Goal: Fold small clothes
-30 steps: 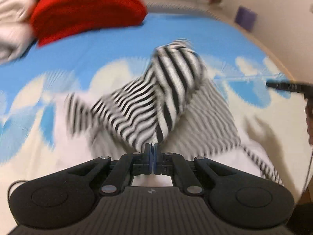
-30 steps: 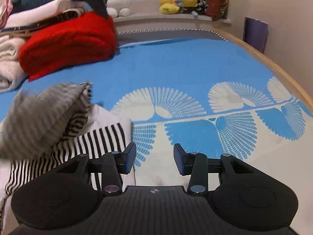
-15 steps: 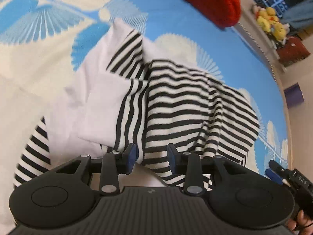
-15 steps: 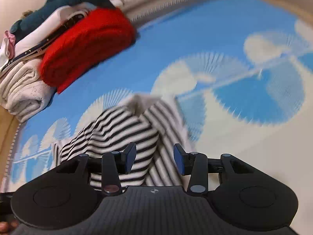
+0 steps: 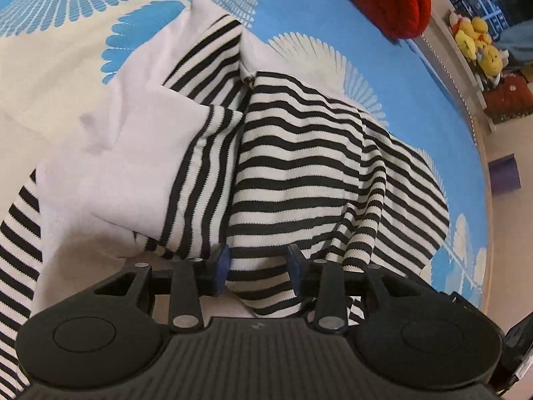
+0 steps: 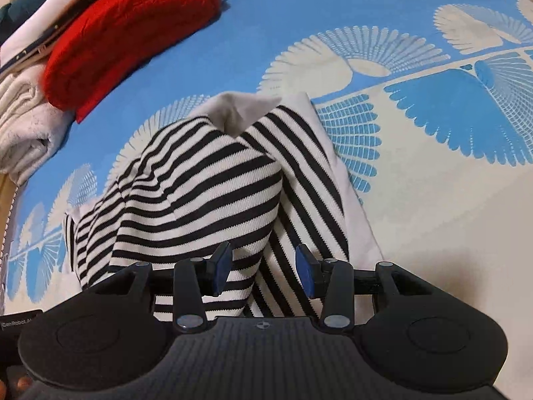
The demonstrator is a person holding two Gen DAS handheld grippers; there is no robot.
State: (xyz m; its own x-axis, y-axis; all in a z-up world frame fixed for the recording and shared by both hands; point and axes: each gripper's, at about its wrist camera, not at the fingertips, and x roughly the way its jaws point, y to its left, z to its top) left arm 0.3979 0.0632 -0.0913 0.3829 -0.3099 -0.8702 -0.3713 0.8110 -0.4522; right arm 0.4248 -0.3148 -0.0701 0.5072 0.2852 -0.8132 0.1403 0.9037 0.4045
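Striped garment (image 5: 299, 173) dropped; two grippers parted, empty.

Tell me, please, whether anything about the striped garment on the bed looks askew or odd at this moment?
Yes. The striped garment lies bunched and unevenly draped on the bedspread; its stripes run in clashing directions and a white panel is flipped over crookedly. Nothing looks torn or spilled.

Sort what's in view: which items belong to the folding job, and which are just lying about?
Job: striped garment; left gripper, jaws opening over it; right gripper, open over it.

Lying about: red knit; white folded cloth; yellow plush toys; blue patterned bedspread.
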